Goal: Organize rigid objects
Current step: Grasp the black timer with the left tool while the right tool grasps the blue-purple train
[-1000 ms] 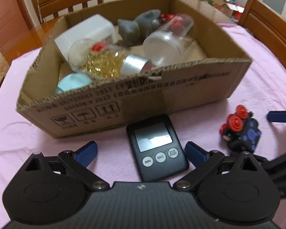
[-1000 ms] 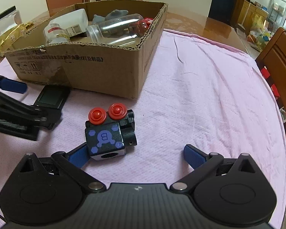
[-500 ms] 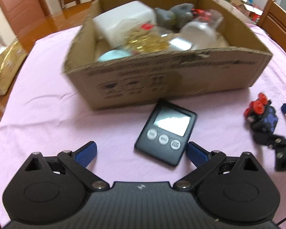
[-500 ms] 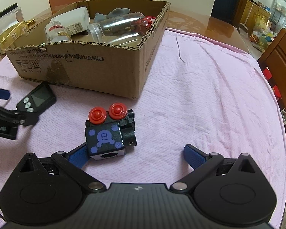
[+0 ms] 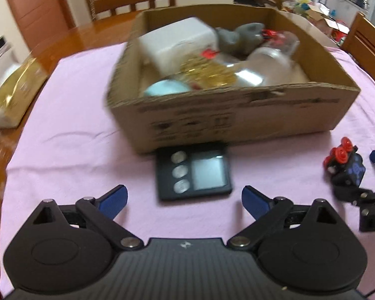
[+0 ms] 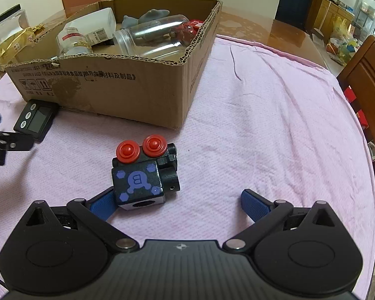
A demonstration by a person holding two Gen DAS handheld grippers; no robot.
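Hovering low over the pink cloth [image 6: 275,115] on the counter, my left hand-held gripper [image 5: 183,198] has its blue fingers spread wide, nothing between them. Just ahead of it lies the black digital timer [image 5: 193,170], flat on the cloth, its three round buttons to the left of the grey screen, its far edge right against the near wall of the cardboard box [image 5: 237,122]. Left-wrist view is blurred, so the box print is unreadable there.

Over on the right, my right hand-held gripper [image 6: 178,203] is also wide apart and holding nothing. The black toy block with two red knobs [image 6: 143,172] sits on the cloth beside its left blue finger [image 6: 101,206], seemingly touching it, though I can't tell for sure; the right finger is well clear. A purple "B" mark shows on the block's top face.

Inside the box I see a white plastic container [image 6: 92,26], a clear jar lying on its side [image 6: 150,33], a grey soft toy [image 6: 147,16], a small jar with gold contents [image 6: 73,42] and a pale blue round lid [image 5: 166,90]. A gold packet [image 6: 11,43] lies far left, off the cloth.
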